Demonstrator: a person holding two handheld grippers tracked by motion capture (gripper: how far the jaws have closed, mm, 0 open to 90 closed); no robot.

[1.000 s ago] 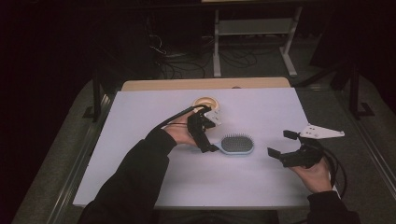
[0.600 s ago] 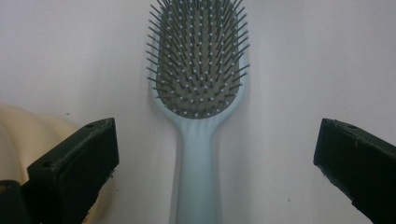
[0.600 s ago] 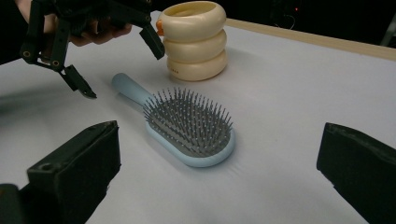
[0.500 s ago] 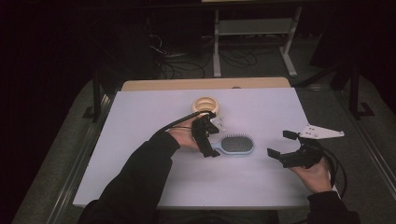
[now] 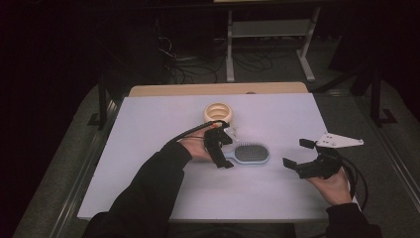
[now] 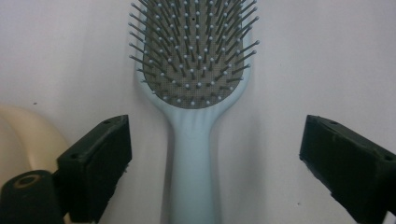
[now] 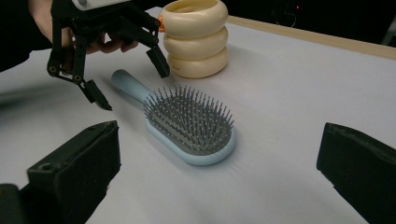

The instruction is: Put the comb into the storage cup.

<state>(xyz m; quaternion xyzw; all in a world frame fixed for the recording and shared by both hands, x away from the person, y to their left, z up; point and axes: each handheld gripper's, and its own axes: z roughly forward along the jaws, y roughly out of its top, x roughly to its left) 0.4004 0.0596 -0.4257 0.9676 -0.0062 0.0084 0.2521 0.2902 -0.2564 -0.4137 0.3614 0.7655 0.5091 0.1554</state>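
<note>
A: Where's the hairbrush (image 5: 251, 154)?

B: Flat on the white table (image 5: 277, 198), bristles up, near the middle. Its long axis runs left to right in the high view: handle toward the left gripper (image 5: 221, 148), head toward the right gripper (image 5: 293, 154).

A: Held?

B: No. The left gripper's jaws straddle the handle with gaps either side; they've just been closing. The right gripper is spread wide, holding nothing, well apart from the brush.

A: Room around it?

B: Bare table in front and to the right. The cream ring stack (image 5: 218, 113) stands just behind; how close, I can't quite tell.
</note>
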